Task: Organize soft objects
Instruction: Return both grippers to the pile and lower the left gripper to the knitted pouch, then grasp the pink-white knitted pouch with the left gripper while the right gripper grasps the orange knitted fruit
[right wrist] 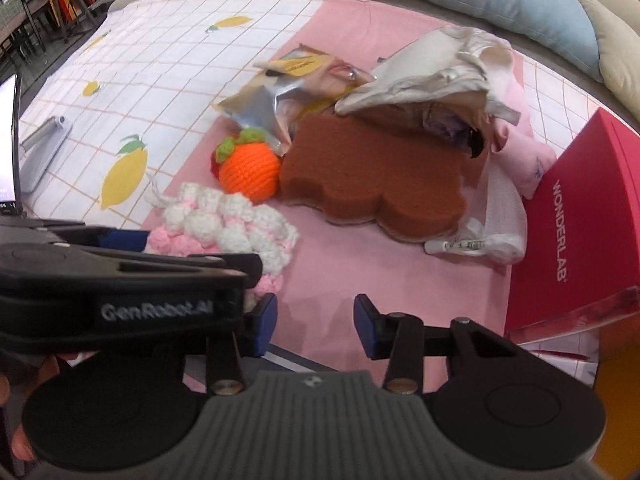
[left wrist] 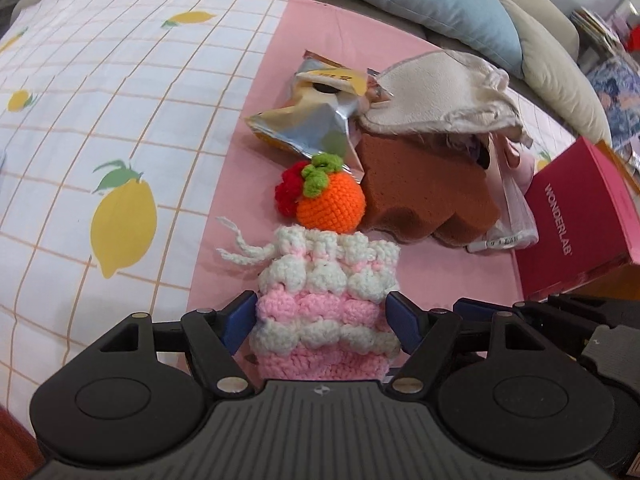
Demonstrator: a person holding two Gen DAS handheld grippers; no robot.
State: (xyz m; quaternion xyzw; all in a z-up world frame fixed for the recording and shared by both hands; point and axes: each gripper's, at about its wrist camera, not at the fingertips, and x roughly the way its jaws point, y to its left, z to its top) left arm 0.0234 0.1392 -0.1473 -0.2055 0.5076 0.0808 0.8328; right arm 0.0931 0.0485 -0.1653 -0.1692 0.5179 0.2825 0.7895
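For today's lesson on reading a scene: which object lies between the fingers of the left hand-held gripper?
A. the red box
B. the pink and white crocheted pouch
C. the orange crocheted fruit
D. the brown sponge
B: in the left wrist view the pink and white crocheted pouch sits between the blue pads of the left hand-held gripper.

crocheted drawstring pouch [left wrist: 326,304]: pink and white scalloped bands | crocheted ball [left wrist: 330,204]: orange, green leaf top | foam sponge [left wrist: 424,196]: brown | bed sheet [left wrist: 120,120]: white, orange grid, yellow lemons, pink panel at right | cardboard box [left wrist: 580,216]: crimson, white lettering | far cushion [left wrist: 436,12]: pale blue
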